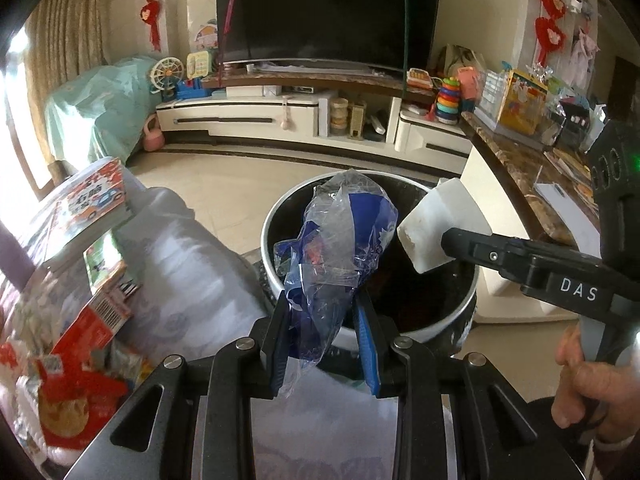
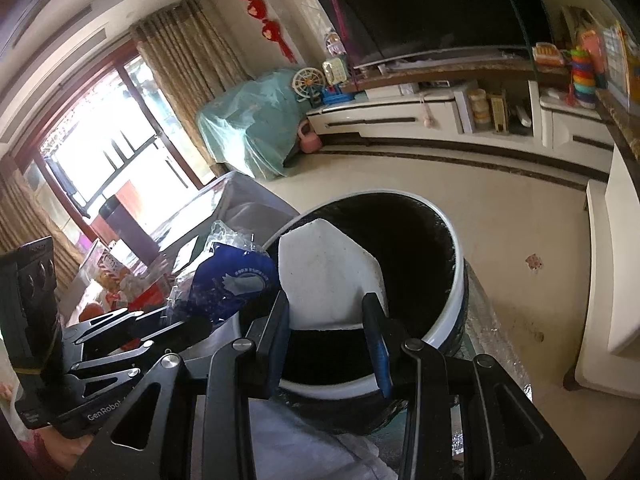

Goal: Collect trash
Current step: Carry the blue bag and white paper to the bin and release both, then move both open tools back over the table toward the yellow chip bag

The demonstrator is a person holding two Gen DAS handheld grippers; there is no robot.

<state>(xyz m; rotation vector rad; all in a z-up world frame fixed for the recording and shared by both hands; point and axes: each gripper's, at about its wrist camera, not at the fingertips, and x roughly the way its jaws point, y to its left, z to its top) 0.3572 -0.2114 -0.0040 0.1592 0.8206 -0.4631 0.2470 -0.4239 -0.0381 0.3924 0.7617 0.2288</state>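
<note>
My left gripper (image 1: 323, 304) is shut on a crumpled blue and clear plastic wrapper (image 1: 340, 236) and holds it over the near rim of a round white bin with a dark inside (image 1: 276, 276). My right gripper (image 2: 326, 306) is shut on a flat white foam piece (image 2: 324, 280) held over the same bin (image 2: 452, 300). In the left wrist view the right gripper (image 1: 444, 246) comes in from the right with the foam piece (image 1: 436, 224) above the bin's right side. In the right wrist view the left gripper (image 2: 196, 324) and wrapper (image 2: 232, 280) are at the left.
A table with a pale cloth (image 1: 188, 264) lies left of the bin, with books (image 1: 88, 204) and red snack packets (image 1: 76, 364) on it. A marble counter (image 1: 520, 168) with clutter is at the right. A TV stand (image 1: 280, 112) lines the far wall across open floor.
</note>
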